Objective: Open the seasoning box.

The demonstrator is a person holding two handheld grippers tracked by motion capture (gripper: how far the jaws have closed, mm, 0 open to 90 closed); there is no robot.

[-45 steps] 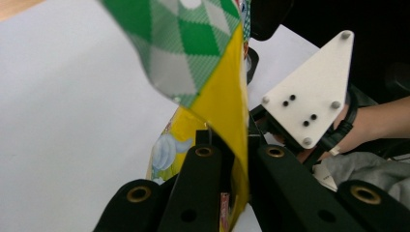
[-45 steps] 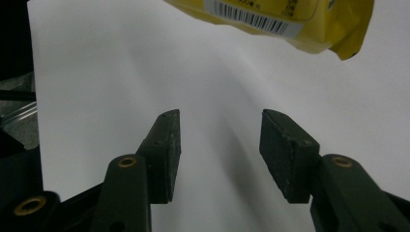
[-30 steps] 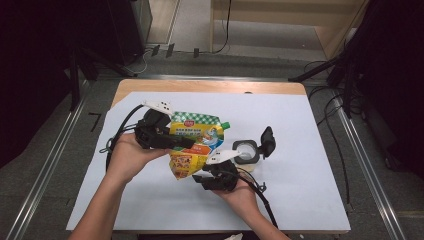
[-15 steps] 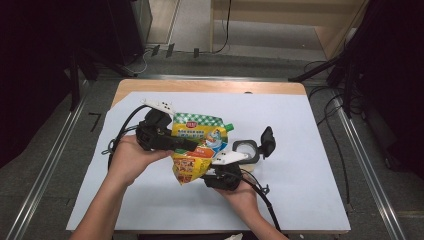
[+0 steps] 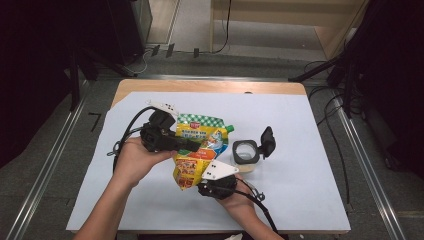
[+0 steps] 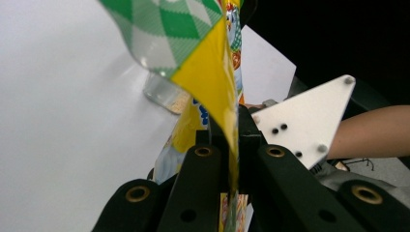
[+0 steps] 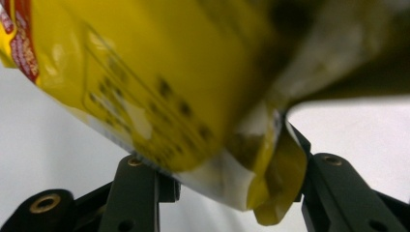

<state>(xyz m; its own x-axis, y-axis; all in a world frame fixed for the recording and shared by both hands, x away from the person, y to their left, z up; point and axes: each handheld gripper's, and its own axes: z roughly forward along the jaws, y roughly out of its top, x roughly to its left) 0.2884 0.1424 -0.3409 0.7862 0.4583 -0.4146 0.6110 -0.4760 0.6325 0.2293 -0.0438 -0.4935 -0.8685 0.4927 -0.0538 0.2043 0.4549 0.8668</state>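
Observation:
A yellow and green spouted pouch point(image 5: 202, 142) hangs above the white table cover point(image 5: 310, 150), held between both hands. My left gripper point(image 5: 192, 146) is shut on its upper edge; in the left gripper view the thin pouch edge point(image 6: 212, 77) runs down between the closed jaws of that gripper point(image 6: 228, 145). My right gripper point(image 5: 199, 182) comes from below and is shut on the pouch's bottom corner. In the right gripper view the yellow pouch bottom point(image 7: 169, 82) sits wedged between the two jaws of that gripper point(image 7: 222, 169).
A small clear jar point(image 5: 246, 152) stands just right of the pouch, its black flip lid point(image 5: 268, 141) open; it also appears behind the pouch in the left gripper view as the jar point(image 6: 162, 96). Cables trail from both grippers. Dark floor and metal rails surround the table.
The right gripper has shifted a little sideways under the pouch's bottom end, and its grey plate now sits nearer the person. The left hand has stayed where it was.

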